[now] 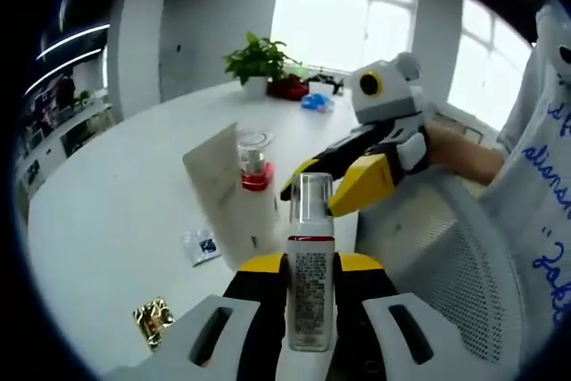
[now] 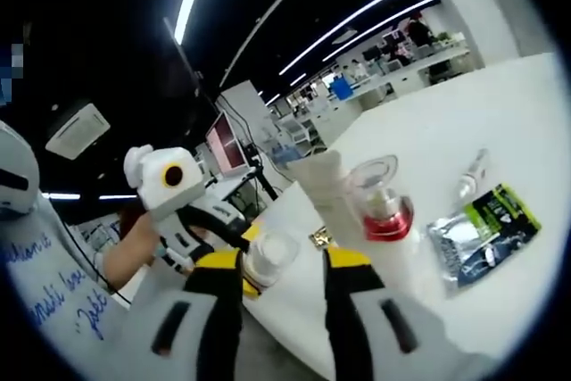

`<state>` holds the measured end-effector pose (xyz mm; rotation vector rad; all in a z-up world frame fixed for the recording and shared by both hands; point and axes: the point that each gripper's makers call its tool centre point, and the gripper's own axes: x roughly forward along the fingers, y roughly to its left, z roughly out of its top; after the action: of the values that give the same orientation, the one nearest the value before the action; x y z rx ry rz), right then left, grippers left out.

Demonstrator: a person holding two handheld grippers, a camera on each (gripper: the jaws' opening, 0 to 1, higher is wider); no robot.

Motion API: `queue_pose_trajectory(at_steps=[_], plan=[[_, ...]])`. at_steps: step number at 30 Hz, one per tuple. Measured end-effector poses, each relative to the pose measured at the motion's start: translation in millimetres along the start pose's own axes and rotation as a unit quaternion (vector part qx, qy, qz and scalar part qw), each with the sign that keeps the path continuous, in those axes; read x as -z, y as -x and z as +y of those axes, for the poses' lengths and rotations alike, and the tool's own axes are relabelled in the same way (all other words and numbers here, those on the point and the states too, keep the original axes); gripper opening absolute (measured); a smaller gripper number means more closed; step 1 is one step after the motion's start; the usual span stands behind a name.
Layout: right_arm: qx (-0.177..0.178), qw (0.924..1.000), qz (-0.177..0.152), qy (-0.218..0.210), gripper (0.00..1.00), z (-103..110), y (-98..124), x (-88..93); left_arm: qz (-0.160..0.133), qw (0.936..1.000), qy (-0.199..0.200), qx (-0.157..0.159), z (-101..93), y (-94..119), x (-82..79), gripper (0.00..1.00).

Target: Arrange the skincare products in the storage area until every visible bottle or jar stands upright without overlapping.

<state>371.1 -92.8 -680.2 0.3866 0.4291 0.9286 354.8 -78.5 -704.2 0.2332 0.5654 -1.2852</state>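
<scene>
My left gripper (image 1: pixel 303 267) is shut on a white bottle (image 1: pixel 310 287) with a red band and a clear cap (image 1: pixel 311 198), held upright in the air. My right gripper (image 1: pixel 327 183) comes in from the right, level with that cap. In the right gripper view the cap (image 2: pixel 268 256) sits between my right gripper's (image 2: pixel 284 261) open jaws, close to the left one, with a gap to the other. A second bottle (image 1: pixel 254 162) with a red collar and clear cap (image 2: pixel 384 195) stands upright on the white table beside a white carton (image 1: pixel 221 186).
On the table lie a foil sachet (image 1: pixel 201 245), a gold wrapper (image 1: pixel 153 320), a green-black sachet (image 2: pixel 489 225) and a small tube (image 2: pixel 473 171). A potted plant (image 1: pixel 259 60) stands at the far edge. A white mesh chair (image 1: pixel 446 256) and a person's shirt are to the right.
</scene>
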Motion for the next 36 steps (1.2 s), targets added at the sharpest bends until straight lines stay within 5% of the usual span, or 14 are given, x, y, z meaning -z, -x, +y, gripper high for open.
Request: queue_pose_trajectory(at_steps=[18, 31, 36], plan=[[-0.005, 0.9997, -0.014, -0.018, 0.23, 2, 0, -3.5, 0.000, 1.0000, 0.001, 0.002, -3.1, -7, -0.2, 0.16], [0.038, 0.9963, 0.033, 0.070, 0.21, 0, -6, -1.3, 0.028, 0.9986, -0.042, -0.015, 0.3, -16, 5.8, 0.21], [0.045, 0.9934, 0.046, 0.095, 0.21, 0, -8, 1.3, 0.062, 0.9950, -0.071, -0.032, 4.4, -21, 15.6, 0.21]])
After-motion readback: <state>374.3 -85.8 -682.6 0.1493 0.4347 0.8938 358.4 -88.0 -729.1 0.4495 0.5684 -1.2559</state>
